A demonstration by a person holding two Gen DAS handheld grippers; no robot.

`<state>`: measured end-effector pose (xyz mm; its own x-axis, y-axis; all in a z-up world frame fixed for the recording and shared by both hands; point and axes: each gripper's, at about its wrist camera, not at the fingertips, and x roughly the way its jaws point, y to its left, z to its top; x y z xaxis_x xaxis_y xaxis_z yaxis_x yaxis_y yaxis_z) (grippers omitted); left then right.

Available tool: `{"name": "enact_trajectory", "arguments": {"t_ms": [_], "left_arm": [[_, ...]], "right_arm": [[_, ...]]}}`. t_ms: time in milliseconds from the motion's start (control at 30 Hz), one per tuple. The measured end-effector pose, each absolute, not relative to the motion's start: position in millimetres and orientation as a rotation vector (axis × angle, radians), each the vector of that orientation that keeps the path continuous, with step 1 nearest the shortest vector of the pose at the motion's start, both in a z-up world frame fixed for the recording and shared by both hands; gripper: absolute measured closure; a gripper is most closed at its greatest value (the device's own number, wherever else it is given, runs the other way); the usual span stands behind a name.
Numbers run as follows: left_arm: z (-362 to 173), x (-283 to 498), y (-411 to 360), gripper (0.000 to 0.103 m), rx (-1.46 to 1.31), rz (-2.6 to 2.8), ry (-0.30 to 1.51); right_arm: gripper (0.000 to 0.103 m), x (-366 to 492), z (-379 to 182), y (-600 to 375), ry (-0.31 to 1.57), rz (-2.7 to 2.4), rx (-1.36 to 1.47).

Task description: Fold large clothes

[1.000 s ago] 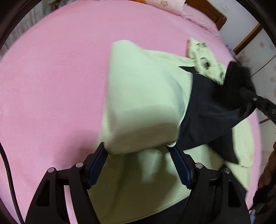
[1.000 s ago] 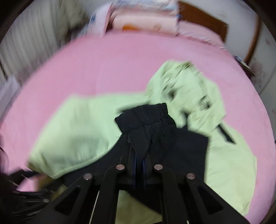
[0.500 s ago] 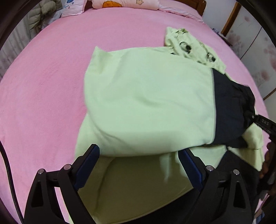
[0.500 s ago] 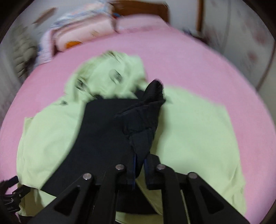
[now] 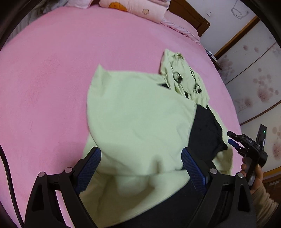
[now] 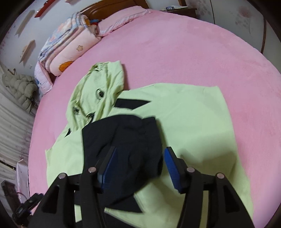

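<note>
On the pink bed (image 5: 52,70) lay a pale green hoodie (image 5: 140,114), its hood (image 5: 184,79) toward the pillows (image 5: 137,8). The left gripper (image 5: 140,166) hovered over the folded green sleeve, fingers spread wide and holding nothing. Further right, a black sleeve (image 6: 126,140) lay across the hoodie's body, and the right gripper (image 6: 138,168) stood open above it, empty.

Pale green hoodie (image 5: 140,119): soft matt cloth, lightly creased; its dark sleeve (image 6: 126,140) is a smoother black fabric. Bed cover (image 5: 61,61): pink, fuzzy matt textile. Quilt (image 6: 70,47): padded printed cloth. Headboard (image 6: 112,7): glossy brown wood. Left gripper (image 5: 140,168) and right gripper (image 6: 138,166): matt black plastic, blue ribbed pads (image 5: 193,168), metal rivets.
</note>
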<state>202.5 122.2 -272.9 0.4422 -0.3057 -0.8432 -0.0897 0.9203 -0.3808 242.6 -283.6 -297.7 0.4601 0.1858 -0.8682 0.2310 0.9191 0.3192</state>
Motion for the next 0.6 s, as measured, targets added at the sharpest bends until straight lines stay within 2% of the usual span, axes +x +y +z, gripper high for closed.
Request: {"name": "enact_trajectory", "arguments": {"t_ms": [300, 333, 367, 400, 467, 500, 533, 567, 600], "left_arm": [[-311, 267, 145, 0.011, -0.295, 0.096, 1.142], [-319, 276, 147, 0.011, -0.297, 0.115, 1.159], [-327, 285, 149, 0.011, -0.302, 0.124, 1.176], [-334, 292, 151, 0.014, -0.307, 0.133, 1.191], [-346, 302, 152, 0.027, -0.304, 0.164, 1.223], [-352, 307, 153, 0.048, -0.309, 0.168, 1.245], [-355, 311, 154, 0.060, -0.324, 0.155, 1.249], [-355, 313, 152, 0.066, -0.319, 0.162, 1.235], [-352, 314, 150, 0.080, -0.303, 0.167, 1.218]], "right_arm": [[0.048, 286, -342, -286, 1.191, 0.034, 0.319], [0.053, 286, -341, -282, 1.189, 0.058, 0.299], [0.073, 286, -341, -276, 1.194, 0.090, 0.269], [0.074, 287, -340, -269, 1.202, 0.096, 0.214], [0.082, 281, -330, -261, 1.163, 0.101, 0.122], [0.083, 278, -323, -259, 1.133, 0.098, 0.098], [0.083, 277, -315, -259, 1.100, 0.091, 0.086], [0.083, 276, -306, -260, 1.063, 0.086, 0.079], [0.083, 277, -300, -260, 1.032, 0.081, 0.069]]}}
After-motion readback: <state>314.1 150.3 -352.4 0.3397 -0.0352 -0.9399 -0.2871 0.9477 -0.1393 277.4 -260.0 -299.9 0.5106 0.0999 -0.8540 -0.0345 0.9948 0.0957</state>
